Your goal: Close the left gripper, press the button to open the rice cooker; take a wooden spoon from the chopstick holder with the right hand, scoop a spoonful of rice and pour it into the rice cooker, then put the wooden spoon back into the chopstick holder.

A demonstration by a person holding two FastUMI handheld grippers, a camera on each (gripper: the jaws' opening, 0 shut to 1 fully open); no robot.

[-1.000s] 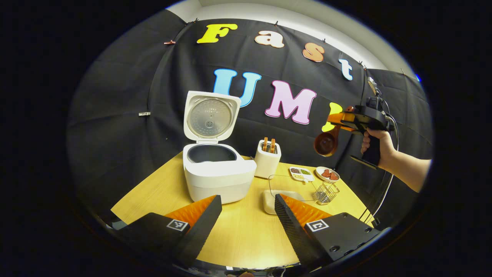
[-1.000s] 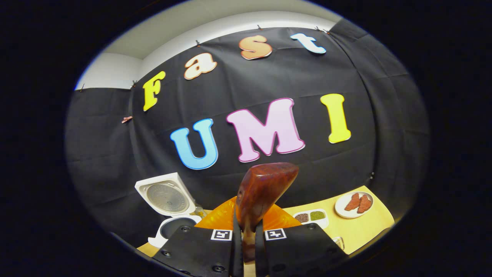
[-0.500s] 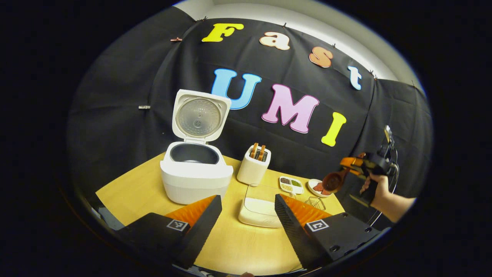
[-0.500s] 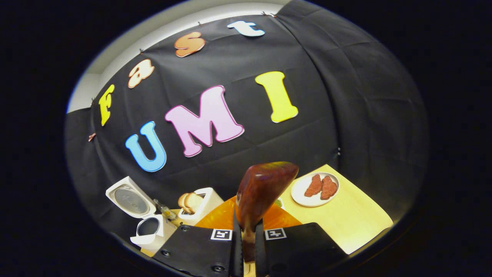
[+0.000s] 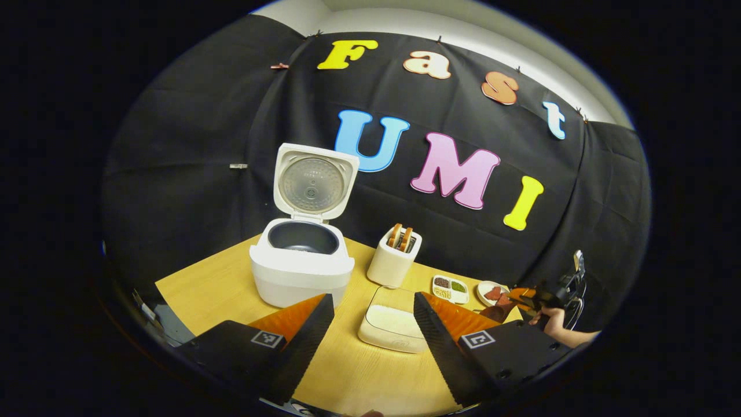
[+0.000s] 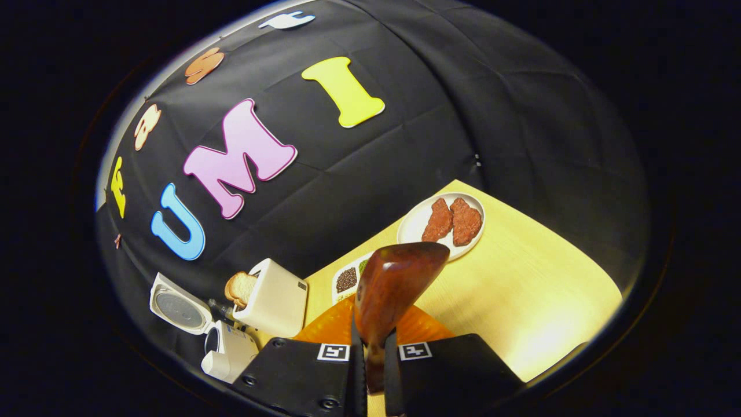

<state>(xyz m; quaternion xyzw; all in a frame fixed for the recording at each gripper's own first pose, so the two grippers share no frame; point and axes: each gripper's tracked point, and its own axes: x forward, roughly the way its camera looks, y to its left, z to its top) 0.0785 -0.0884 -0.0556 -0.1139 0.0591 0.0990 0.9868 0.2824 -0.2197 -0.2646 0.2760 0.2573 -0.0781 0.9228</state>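
Rice cooker (image 5: 301, 272): white, smooth and shiny, with round corners. It stands on the table near the back wall. In the right gripper view it is small and low on the left (image 6: 228, 353).
Lid (image 5: 311, 182): up and open, squarish outside, with a round silver plate with little dots inside.
Pot inside (image 5: 303, 237): dark grey, round and smooth.
Wooden spoon (image 6: 389, 289): dark red-brown wood, shiny and smooth. The bowl end is wide and rounded and the handle is thin. It sticks up from the right gripper, above the table edge near the plate. In the left gripper view it is a small dark shape (image 5: 499, 311) far right, low by the table corner.
Right gripper (image 6: 374, 362): the two fingers are almost together, both pressing the spoon handle. A hand (image 5: 553, 321) holds this gripper far right in the left gripper view.
Left gripper (image 5: 373, 333): the fingers stand wide apart with nothing between them. The inner faces have a ridged, bumpy look. It hangs over the near part of the table.
Rice box (image 5: 393, 327): a flat white box with round corners, with pale grainy rice in it. It sits between the left gripper's fingers, in front of the toaster.
Toaster (image 5: 395, 263): white, boxy and smooth, with two brown toast slices standing in the top.
Divided dish (image 5: 450, 288): small, white, with dark and green grains in its parts.
Plate (image 6: 419, 223): round, white, with two rough reddish-brown pieces.
Table (image 5: 220, 284): light wood, flat, with fine lines.
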